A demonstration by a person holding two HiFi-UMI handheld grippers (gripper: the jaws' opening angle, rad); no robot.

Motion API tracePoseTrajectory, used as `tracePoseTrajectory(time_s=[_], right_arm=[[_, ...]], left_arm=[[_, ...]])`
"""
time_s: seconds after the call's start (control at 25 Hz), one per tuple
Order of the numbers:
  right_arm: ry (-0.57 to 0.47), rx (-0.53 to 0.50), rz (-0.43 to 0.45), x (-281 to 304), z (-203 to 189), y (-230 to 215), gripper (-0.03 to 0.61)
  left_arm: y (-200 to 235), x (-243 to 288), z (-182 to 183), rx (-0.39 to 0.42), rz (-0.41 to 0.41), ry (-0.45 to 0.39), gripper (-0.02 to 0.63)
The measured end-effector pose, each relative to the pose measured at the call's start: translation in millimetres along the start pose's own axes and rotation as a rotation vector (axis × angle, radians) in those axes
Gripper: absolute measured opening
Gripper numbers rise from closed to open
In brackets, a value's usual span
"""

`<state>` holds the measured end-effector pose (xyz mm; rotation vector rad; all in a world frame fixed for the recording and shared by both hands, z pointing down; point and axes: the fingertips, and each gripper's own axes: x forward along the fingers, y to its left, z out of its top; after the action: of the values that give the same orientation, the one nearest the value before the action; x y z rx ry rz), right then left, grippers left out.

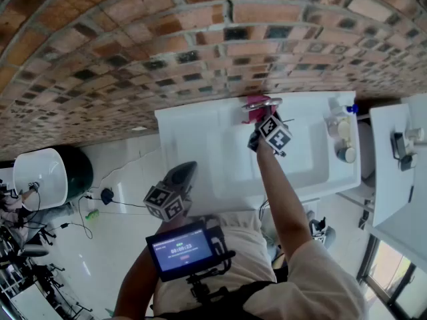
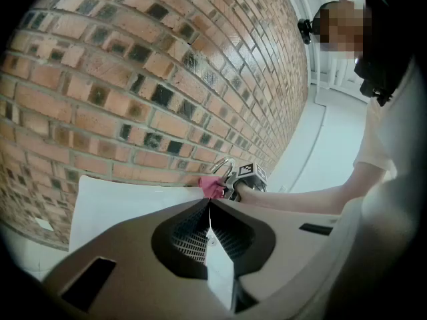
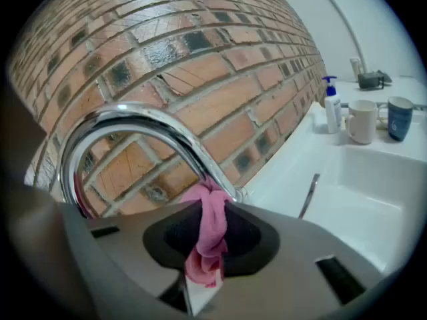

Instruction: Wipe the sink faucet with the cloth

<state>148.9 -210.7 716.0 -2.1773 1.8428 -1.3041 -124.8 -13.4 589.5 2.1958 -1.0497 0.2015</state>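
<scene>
Wiping looks under way, not finished: right gripper [image 3: 212, 213] is clamped on the pink cloth [image 3: 212, 235], w/ the wad touching the faucet [image 3: 130, 122] low on its neck, lower centre of the right gripper view. In the head view that's at the back edge of the sink [image 1: 193, 135], upper centre. Chrome arch and spout prob. left to do. Left gripper [image 2: 208, 209] has jaws together, nothing in them, and sits lower centre-left of the head view, well apart from the faucet

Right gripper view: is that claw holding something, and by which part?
The right gripper is shut on the pink cloth, pinching its bunched middle, right at the faucet. The left gripper is shut, holding nothing.
</scene>
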Motion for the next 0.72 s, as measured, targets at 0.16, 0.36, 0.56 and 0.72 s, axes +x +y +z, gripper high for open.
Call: tracePoseTrajectory(time_s=[0.16, 0.36, 0.56, 0.72], right_arm=[[0.002, -0.026, 0.009, -3.3, -0.2, -0.7, 0.087], [-0.010, 0.014, 0.032, -9.2, 8.2, -3.6, 0.087], [-0.010, 0.032, 0.041, -13.6, 13.6, -1.6, 0.087], [-0.032, 0.028, 0.077, -23.0, 23.4, 4.4, 0.087]], left_arm=[[-3.3, -0.2, -0.2, -0.006, 0.000, -0.003, 0.003], [-4.0, -2.8, 2.0, -0.004, 0.008, -0.011, 0.003], [-5.8, -4.5, 0.2, -0.009, 0.014, -0.015, 0.003], [-8.5, -3.5, -0.1, -0.017, 0.015, -0.021, 0.003]])
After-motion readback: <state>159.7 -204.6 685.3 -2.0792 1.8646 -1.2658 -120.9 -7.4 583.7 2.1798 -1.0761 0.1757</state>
